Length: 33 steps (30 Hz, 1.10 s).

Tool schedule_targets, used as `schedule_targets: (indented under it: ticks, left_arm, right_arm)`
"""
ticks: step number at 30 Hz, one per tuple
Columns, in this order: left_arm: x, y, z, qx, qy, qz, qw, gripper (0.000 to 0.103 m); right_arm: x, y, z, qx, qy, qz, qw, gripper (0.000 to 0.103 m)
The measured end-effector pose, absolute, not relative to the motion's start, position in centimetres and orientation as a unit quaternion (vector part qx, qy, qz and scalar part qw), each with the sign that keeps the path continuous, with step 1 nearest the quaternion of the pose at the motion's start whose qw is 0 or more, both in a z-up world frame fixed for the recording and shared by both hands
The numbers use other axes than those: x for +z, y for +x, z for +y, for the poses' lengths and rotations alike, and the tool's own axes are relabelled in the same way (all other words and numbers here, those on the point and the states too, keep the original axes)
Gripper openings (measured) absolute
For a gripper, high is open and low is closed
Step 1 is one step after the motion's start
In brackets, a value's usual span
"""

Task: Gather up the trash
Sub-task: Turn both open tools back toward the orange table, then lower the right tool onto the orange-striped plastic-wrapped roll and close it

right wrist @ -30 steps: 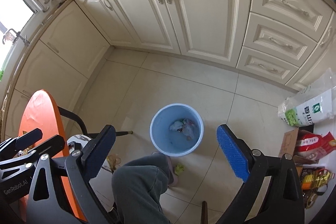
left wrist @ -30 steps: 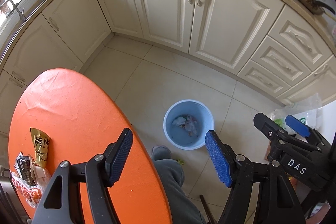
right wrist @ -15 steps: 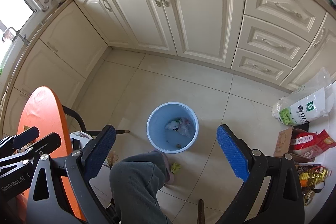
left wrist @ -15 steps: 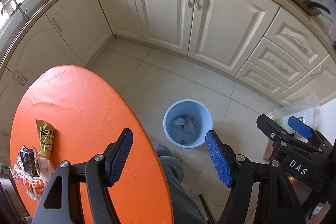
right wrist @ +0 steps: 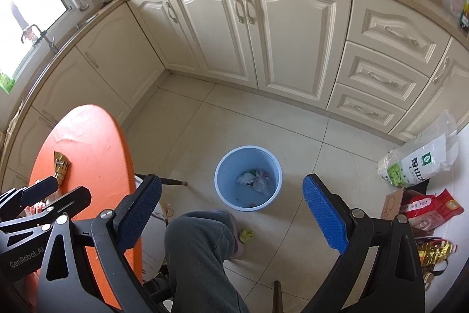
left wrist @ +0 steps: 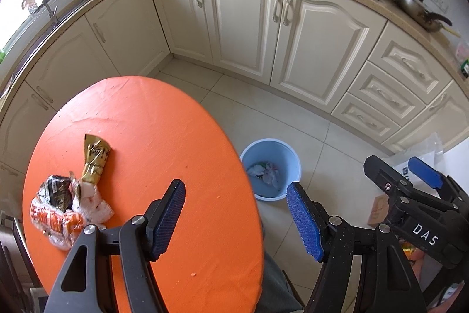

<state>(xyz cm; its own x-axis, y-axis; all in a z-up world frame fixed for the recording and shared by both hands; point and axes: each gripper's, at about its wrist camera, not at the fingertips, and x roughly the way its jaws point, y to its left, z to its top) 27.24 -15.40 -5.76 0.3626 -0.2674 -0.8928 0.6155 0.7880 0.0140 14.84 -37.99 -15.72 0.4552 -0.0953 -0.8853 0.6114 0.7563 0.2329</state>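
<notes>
Both tongs stand open with nothing between their blue textured pads. Left tongs (left wrist: pixel 236 220) hang over the near right edge of the round orange worktop (left wrist: pixel 164 137), one pad above the orange cloth and the other above the tiled floor (left wrist: pixel 293 119). Right tongs (right wrist: pixel 231 213) hang over the floor, framing the round light-blue plastic bin (right wrist: pixel 247 150) and the person's grey-trousered knee (right wrist: pixel 199 242).

Trash lies in a loose cluster at the left side of the worktop, well apart from the left tongs' pads. A crumpled gold foil snack wrapper (left wrist: pixel 95 160) with dark lettering lies lengthwise, its torn top pointing away from the camera. Its lower end touches a heap of crinkled clear and white plastic wrap (left wrist: pixel 93 203). Beside that sits a dark, shiny crumpled packet (left wrist: pixel 58 192), and below it a flattened orange-and-white printed wrapper (left wrist: pixel 52 222) with large white characters, at the worktop's near left edge.

On the floor just beyond the worktop's right edge, the bin stands upright, holding a few crumpled white and pale printed scraps (right wrist: pixel 255 179) at its bottom. A small crumpled yellow-green scrap (right wrist: pixel 246 233) lies on the floor near the person's slippered foot, just in front of the bin.

Cream panelled cabinets (right wrist: pixel 249 34) line the far side of the floor. A white rice sack with green print (right wrist: pixel 419 163) and a red food bag (right wrist: pixel 428 209) lie on the floor at the right.
</notes>
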Motion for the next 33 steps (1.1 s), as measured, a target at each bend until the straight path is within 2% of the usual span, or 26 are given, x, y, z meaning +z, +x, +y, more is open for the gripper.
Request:
schedule_targets:
  ticks: [17,33]
  left_arm:
    - [-2.8,24.8,-0.4,-0.227,0.117,0.496,0.830,0.068]
    - [-1.5,26.5,15.1,-0.107,0.002,0.514,0.851,0.068]
  right_arm:
    - [-11.4,16.6,-26.0,-0.161,0.202,0.473,0.842,0.098]
    - [-11.1,25.9,-12.0,0.012,0.133,0.513,0.848,0.098]
